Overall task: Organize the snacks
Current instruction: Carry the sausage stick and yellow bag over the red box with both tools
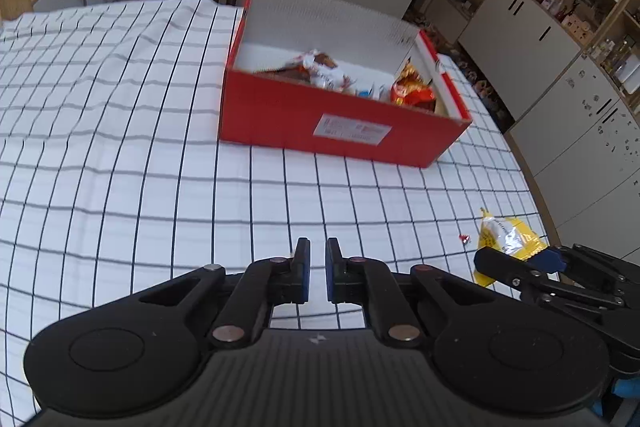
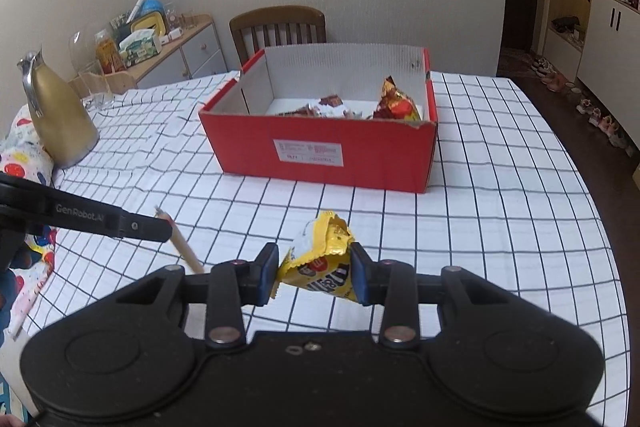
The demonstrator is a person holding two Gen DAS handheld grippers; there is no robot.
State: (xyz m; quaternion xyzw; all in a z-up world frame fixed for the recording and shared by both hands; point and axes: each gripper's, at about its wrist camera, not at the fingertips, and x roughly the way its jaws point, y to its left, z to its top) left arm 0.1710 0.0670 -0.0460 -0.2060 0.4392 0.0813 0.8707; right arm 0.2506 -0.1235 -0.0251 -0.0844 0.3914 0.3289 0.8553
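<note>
A red cardboard box (image 1: 340, 131) (image 2: 320, 151) stands open on the checked tablecloth and holds several snack packets (image 1: 324, 69) (image 2: 396, 105). My right gripper (image 2: 315, 269) is shut on a yellow candy packet (image 2: 320, 259) and holds it above the cloth, in front of the box. The same packet (image 1: 508, 239) shows in the left wrist view at the right, with the right gripper (image 1: 520, 267) on it. My left gripper (image 1: 317, 267) hovers low over the cloth, its fingers nearly together with a narrow gap, holding nothing.
A gold jug (image 2: 60, 119) and a glass (image 2: 96, 83) stand at the table's left. A wooden stick (image 2: 182, 241) lies on the cloth near the left gripper's arm (image 2: 80, 215). A chair (image 2: 280, 27) stands behind the table. A small red bit (image 1: 464, 237) lies on the cloth.
</note>
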